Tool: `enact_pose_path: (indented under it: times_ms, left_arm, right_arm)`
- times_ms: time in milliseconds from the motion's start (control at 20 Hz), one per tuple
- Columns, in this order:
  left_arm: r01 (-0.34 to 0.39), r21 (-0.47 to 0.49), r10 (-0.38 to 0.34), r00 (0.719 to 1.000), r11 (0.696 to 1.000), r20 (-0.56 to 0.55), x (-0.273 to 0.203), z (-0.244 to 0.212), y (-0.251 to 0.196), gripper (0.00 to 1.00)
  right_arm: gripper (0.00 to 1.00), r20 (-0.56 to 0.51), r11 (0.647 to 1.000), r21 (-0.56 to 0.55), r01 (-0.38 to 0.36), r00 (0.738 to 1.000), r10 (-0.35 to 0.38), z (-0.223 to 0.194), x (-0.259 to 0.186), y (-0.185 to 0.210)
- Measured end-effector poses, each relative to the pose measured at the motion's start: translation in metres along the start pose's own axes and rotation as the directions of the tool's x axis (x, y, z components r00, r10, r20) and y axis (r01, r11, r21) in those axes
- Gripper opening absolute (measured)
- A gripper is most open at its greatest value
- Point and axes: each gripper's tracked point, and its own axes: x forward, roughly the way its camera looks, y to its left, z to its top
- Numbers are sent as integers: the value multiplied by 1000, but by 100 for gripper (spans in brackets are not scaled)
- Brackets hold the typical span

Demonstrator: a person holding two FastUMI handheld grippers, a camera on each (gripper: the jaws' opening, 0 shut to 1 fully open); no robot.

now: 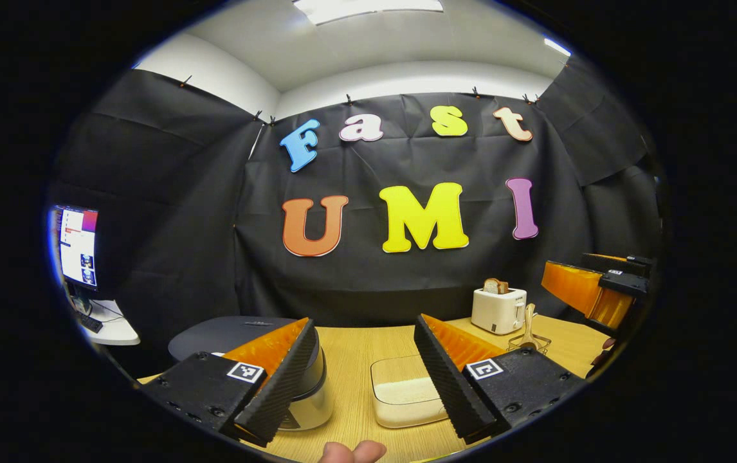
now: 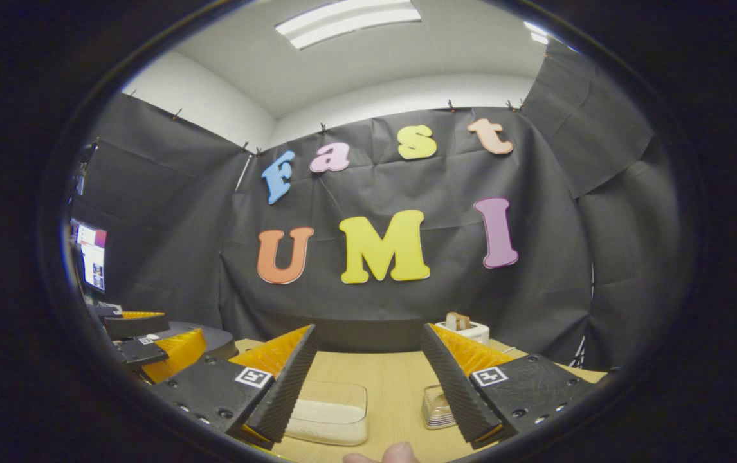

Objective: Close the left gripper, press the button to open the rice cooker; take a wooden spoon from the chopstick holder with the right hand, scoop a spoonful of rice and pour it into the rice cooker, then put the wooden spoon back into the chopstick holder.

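The rice cooker [image 1: 240,334] has a dark lid, which is down, and a white body. It stands at the table's left, partly behind my left gripper's left finger. My left gripper [image 1: 364,321] hovers open with nothing between its fingers. A shallow white container of rice [image 1: 400,389] lies just beyond it. The wooden spoon [image 1: 528,320] stands in the wire chopstick holder [image 1: 529,342] by the toaster. My right gripper [image 2: 369,328] is open too, above the rice container [image 2: 333,411] and a clear holder [image 2: 439,405]. Each gripper also shows in the other's view, right [image 1: 568,262] and left [image 2: 182,331].
A white toaster [image 1: 498,308] with bread in it stands at the back right of the wooden table [image 1: 349,360]. A monitor [image 1: 78,247] sits on a side desk at far left. A thumb [image 1: 349,452] shows at the bottom edge of each view.
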Motion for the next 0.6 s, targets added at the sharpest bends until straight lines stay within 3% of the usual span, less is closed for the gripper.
enact_pose_path:
  times_ms: [600]
  left_arm:
    - [-21, -15, 21, 1000, 1000, -12, -2, -1, -5, 98]
  right_arm:
    - [96, 11, 1000, -16, -5, 1000, 5, -1, -1, -10]
